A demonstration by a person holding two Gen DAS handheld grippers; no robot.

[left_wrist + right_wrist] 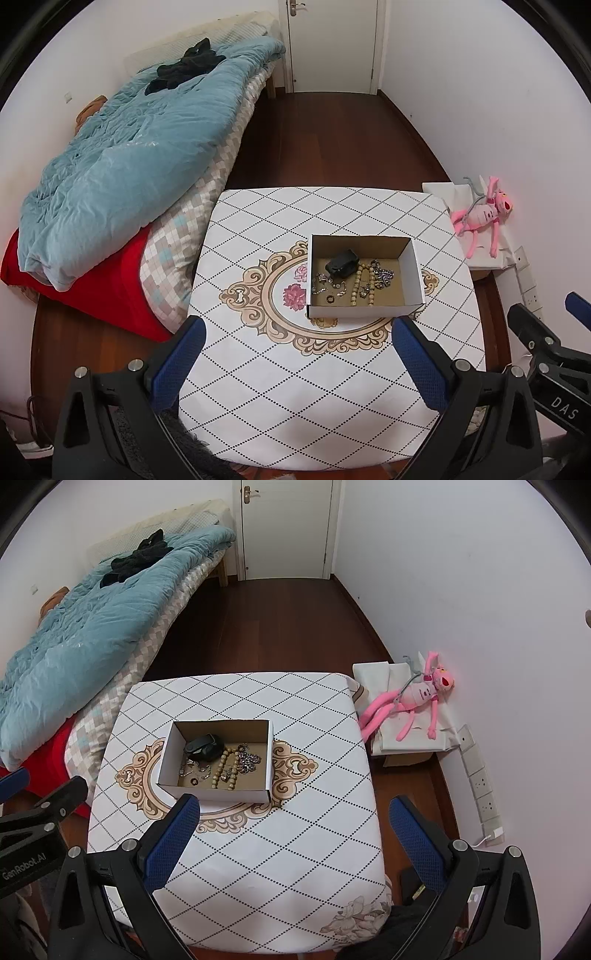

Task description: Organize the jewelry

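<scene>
While the cardboard box point(364, 275) is sitting mid-desk point(258, 387) holding jewelry point(351, 284) and a black case point(341, 264), left gripper point(299, 363) and right gripper point(295, 843) are hovering spread wide, empty.

Open-topped box point(364, 310); bare tablecloth point(295, 387) around

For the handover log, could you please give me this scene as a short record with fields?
surface: table with a diamond-pattern cloth
container: open cardboard box, on the table
contents: beaded strand, chain pieces, small ring, black item
left gripper: open, empty, above the table short of the box
right gripper: open, empty
nearby: pink plush toy beside the table
</scene>
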